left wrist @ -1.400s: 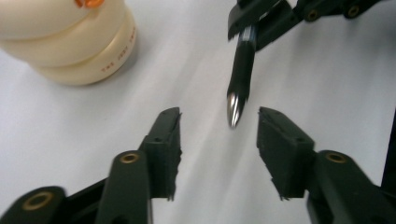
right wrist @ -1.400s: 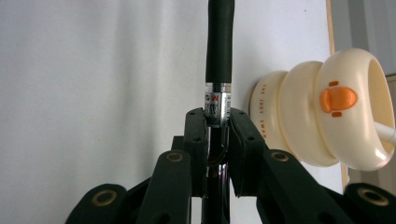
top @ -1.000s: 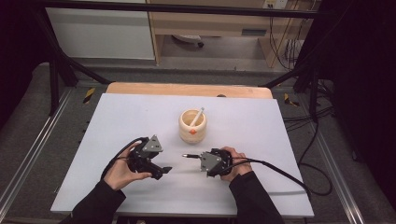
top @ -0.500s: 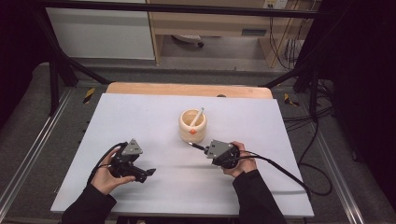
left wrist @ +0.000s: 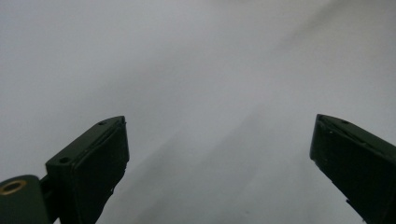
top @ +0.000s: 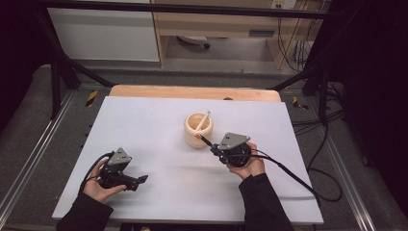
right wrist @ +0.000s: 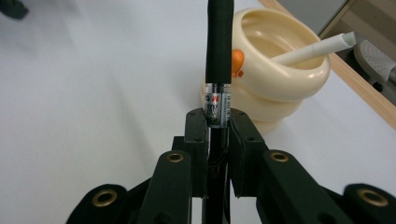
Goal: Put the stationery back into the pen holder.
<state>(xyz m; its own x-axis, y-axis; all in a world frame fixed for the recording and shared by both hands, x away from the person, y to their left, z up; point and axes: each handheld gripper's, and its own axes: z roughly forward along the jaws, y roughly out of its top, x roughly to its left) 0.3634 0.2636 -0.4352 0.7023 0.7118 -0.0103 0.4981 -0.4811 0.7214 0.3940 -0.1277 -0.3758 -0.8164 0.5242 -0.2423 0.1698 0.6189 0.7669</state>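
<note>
Right gripper (right wrist: 217, 122): jaws pressed onto a black pen (right wrist: 218, 56), clamped at the silver printed band, barrel projecting straight ahead past the tips. Pen tip held just beside the near wall of the cream cup (right wrist: 275, 79), close to the orange mark; contact not discernible. White stick (right wrist: 312, 48) leaned inside the cup, upper end past the rim. Left gripper (left wrist: 219, 154): jaws spread wide, nothing between them, held low over the white table (left wrist: 187, 56), well apart from the cup
</note>
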